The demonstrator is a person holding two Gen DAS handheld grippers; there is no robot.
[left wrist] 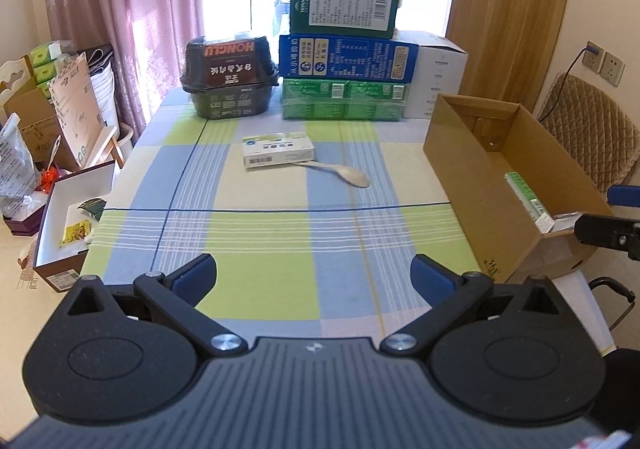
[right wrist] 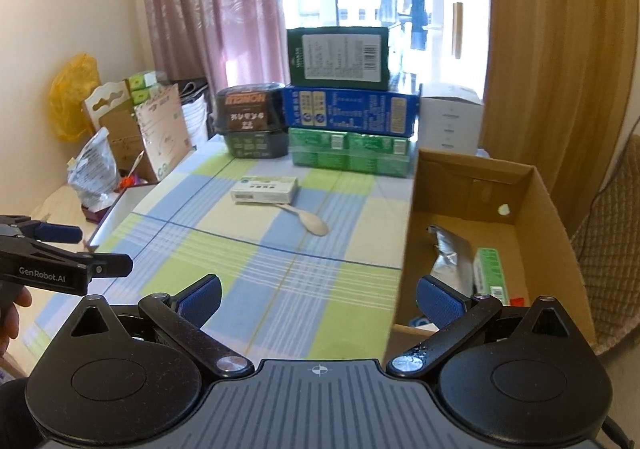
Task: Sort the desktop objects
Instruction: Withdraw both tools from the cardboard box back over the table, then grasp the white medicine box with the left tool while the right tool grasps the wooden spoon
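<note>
- Left tool [left wrist: 314, 273]: jaws spread wide, nothing between the blue pads [left wrist: 198, 275]; released. It hangs over the near part of the checked tabletop [left wrist: 260, 233].
- Right tool [right wrist: 318, 301]: jaws likewise wide apart and empty; released. It sits at the near left corner of the carton [right wrist: 404, 249], one pad over the cloth, the other over the carton's inside.
- Pill box [left wrist: 279, 151]: white, lying flat on the tabletop, well ahead of the left tool and slightly to its left.
- Spoon [left wrist: 340, 172]: pale, lying just beyond and right of the pill box; its handle end touches or slips under the box, bowl pointing toward the tools.
- Carton: open brown cardboard, on the tabletop's right edge, right of the left tool. Inside, a green-and-white packet [right wrist: 489, 273] and a silver pouch [right wrist: 450, 255] lie side by side.
- Far edge of tabletop: a dark food tub [left wrist: 230, 77] at left; beside it a stack of green pack [left wrist: 344, 99], blue box [left wrist: 346, 59] and dark green box [left wrist: 346, 3]; a white box [left wrist: 438, 77] to the right of the stack.
- A hand [right wrist: 12, 313] shows on the left tool's grip in the right wrist view.
</note>
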